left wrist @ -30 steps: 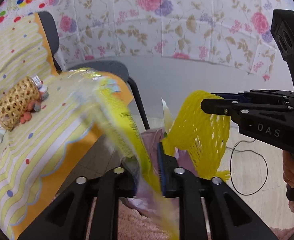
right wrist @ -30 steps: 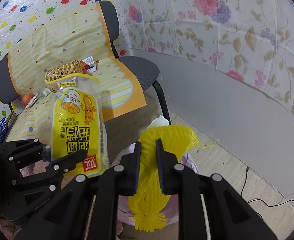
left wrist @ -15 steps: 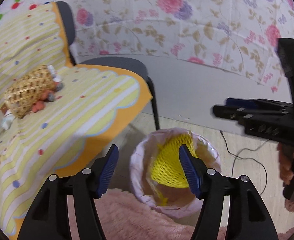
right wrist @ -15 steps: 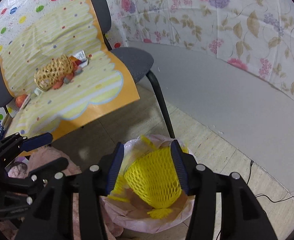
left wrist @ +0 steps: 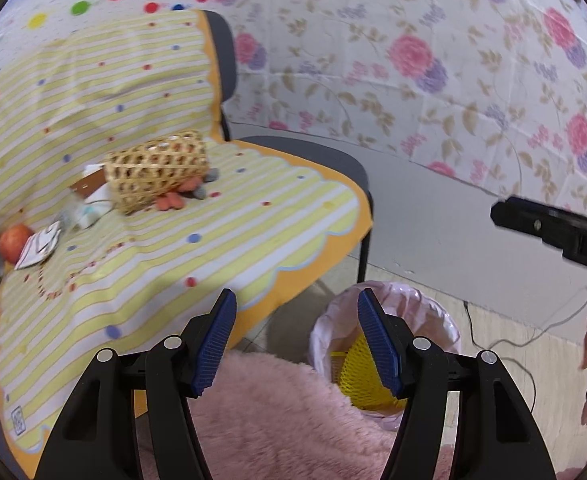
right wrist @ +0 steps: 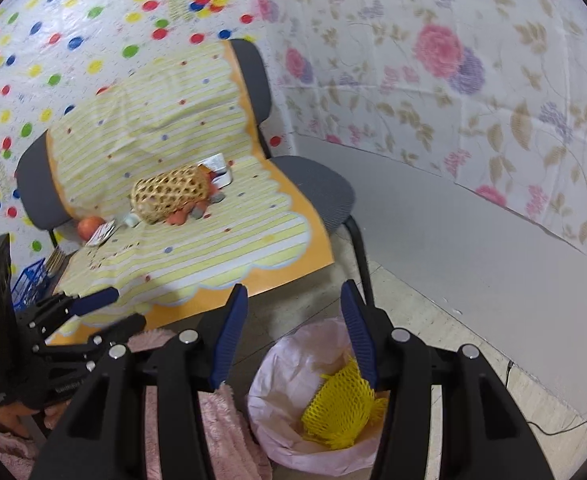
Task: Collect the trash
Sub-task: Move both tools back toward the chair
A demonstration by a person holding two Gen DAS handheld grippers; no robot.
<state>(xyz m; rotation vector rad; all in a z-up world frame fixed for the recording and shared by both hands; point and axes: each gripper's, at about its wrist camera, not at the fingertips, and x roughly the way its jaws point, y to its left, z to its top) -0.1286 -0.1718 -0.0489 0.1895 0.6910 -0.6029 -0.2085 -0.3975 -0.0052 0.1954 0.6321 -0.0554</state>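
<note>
A bin with a pink liner stands on the floor by the chair's front leg. Inside it lies a yellow foam net. My left gripper hovers open above the bin's left rim with nothing between its blue pads. My right gripper is open over the bin too, also holding nothing. Each gripper shows in the other's view: the right gripper at the right edge, the left gripper low on the left. On the chair lie a packet and white scraps.
The chair wears a yellow striped cloth, with a woven basket and an orange fruit on it. A pink fluffy rug lies beside the bin. A cable runs along the floor.
Both grippers opened and let go: the yellow snack bag left the left one, the foam net left the right one and lies in the bin. Both then rose and pulled back.
</note>
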